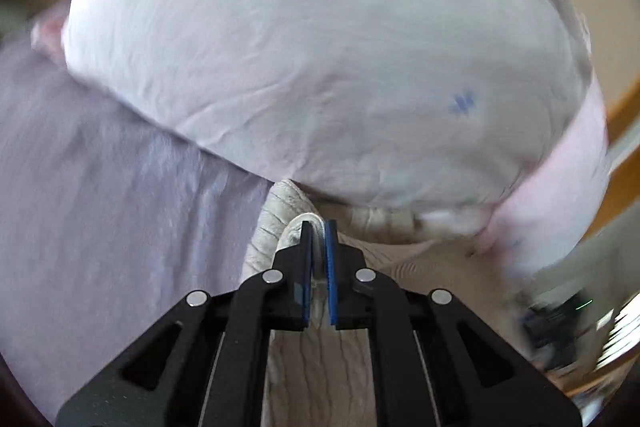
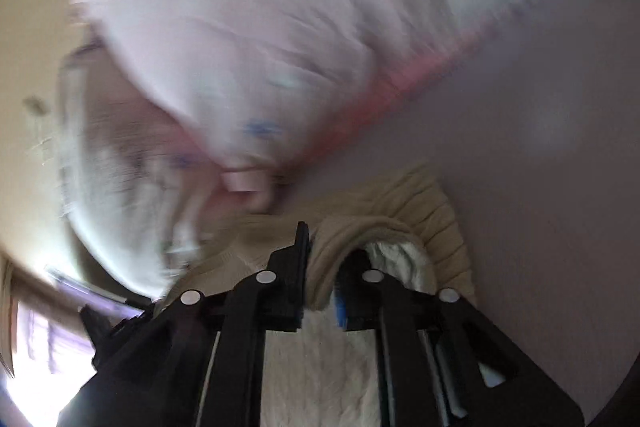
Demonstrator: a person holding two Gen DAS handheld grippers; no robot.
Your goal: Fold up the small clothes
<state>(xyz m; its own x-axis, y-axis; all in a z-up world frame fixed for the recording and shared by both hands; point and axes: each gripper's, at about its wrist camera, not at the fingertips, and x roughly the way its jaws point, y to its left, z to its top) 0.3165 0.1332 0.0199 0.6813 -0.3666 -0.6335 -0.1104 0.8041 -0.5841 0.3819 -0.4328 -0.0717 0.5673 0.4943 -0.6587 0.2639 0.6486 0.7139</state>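
- The cream knit garment (image 1: 280,223) is pinched at its edge by both of your grippers and hangs below them, above the lilac sheet (image 1: 100,187).
- Your left gripper (image 1: 319,247) has its jaws narrowed onto a fold of that knit.
- Your right gripper (image 2: 320,267) has knit draped over one finger; its jaws grip it.
- A pale printed cloth (image 1: 320,47) bulges just beyond; no writing is readable on it.
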